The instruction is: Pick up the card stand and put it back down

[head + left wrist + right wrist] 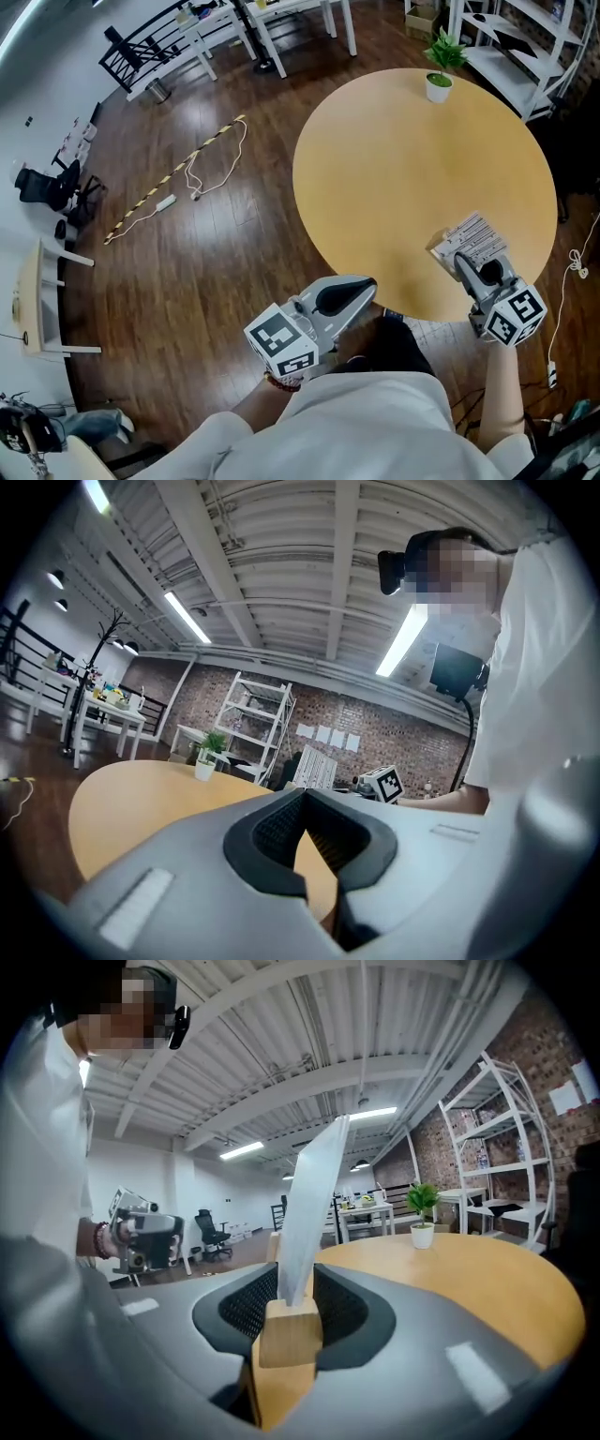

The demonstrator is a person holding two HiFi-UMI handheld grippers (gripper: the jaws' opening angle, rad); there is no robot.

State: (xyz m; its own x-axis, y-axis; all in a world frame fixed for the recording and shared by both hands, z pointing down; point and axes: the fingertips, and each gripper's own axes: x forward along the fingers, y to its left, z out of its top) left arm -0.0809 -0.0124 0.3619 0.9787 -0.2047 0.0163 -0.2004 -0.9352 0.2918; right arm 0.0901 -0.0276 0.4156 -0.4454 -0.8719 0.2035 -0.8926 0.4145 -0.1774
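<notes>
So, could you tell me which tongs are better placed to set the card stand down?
The right tongs: shut on the card stand over the table; left tongs sit empty, off the table's edge.

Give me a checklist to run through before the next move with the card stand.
1. Right gripper grip: jaws closed on the wooden base of the card stand. Ok.
2. Card seated in the base's slot and standing up. Ok.
3. Base clear of the table: cannot tell, its underside is hidden.
4. Room around the stand: only the potted plant shares the table, at the far edge. Ok.
5. Left gripper out of the way: off the table's near edge, jaws together, nothing held. Ok.
</notes>
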